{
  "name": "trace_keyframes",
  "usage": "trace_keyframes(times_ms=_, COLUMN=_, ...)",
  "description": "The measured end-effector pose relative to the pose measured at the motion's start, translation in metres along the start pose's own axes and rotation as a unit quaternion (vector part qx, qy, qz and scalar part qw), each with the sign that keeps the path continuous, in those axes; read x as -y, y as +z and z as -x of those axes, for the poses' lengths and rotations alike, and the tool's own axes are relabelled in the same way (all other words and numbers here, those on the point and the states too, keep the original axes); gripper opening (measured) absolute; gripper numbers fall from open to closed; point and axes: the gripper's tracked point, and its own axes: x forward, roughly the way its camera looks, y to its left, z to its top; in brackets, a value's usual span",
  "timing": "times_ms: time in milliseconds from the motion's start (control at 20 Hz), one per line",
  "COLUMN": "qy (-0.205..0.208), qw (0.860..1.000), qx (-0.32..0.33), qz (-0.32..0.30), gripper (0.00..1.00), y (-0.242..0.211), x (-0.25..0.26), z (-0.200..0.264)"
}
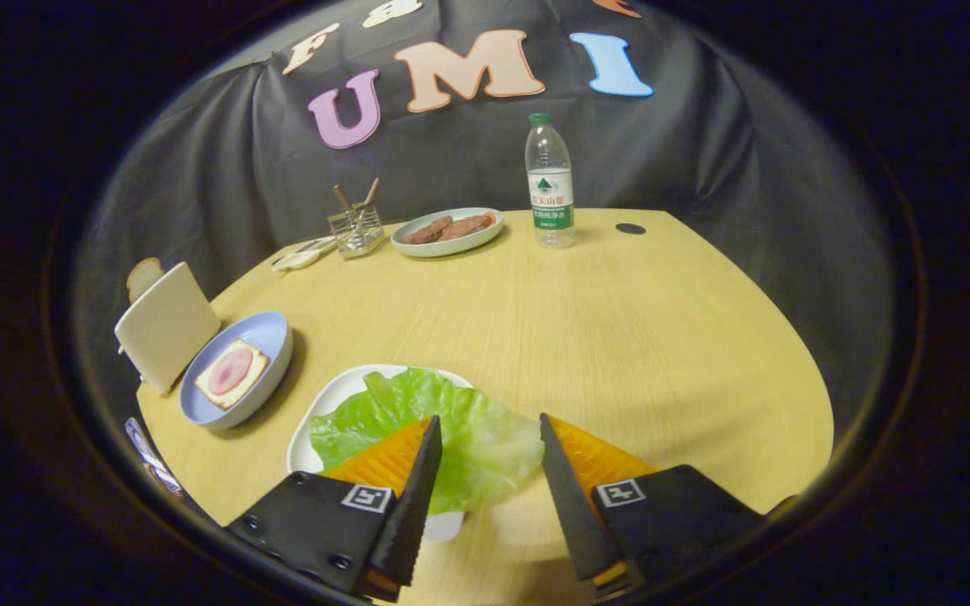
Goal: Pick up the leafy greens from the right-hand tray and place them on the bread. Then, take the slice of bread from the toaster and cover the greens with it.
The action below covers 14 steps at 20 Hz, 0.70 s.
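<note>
Gripper fingers stand spread apart and hold nothing, poised over the greens, which lie on a white tray at the table's near edge. One finger overlaps the leaf; the other is past its edge. To grip well, I judge it should shift toward the leaf so both fingers straddle its rim, then pinch a fold, not the tray. The bread waits on a blue plate near the left edge, beside the toaster.
</note>
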Motion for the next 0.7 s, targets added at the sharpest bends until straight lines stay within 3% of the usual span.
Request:
trace_keyframes(times_ms=100, qy=0.003, qw=1.0, qx=0.0, qz=0.008, gripper=0.62, y=-0.001, x=-0.002, z=0.001)
trace_keyframes(times_ms=450, qy=0.01, qw=0.999, qx=0.021, qz=0.039, gripper=0.11, y=0.006, x=-0.013, z=0.005)
trace_keyframes(times_ms=700, qy=0.023, qw=0.998, qx=0.05, qz=0.026, gripper=0.11, y=0.021, x=-0.024, z=0.013)
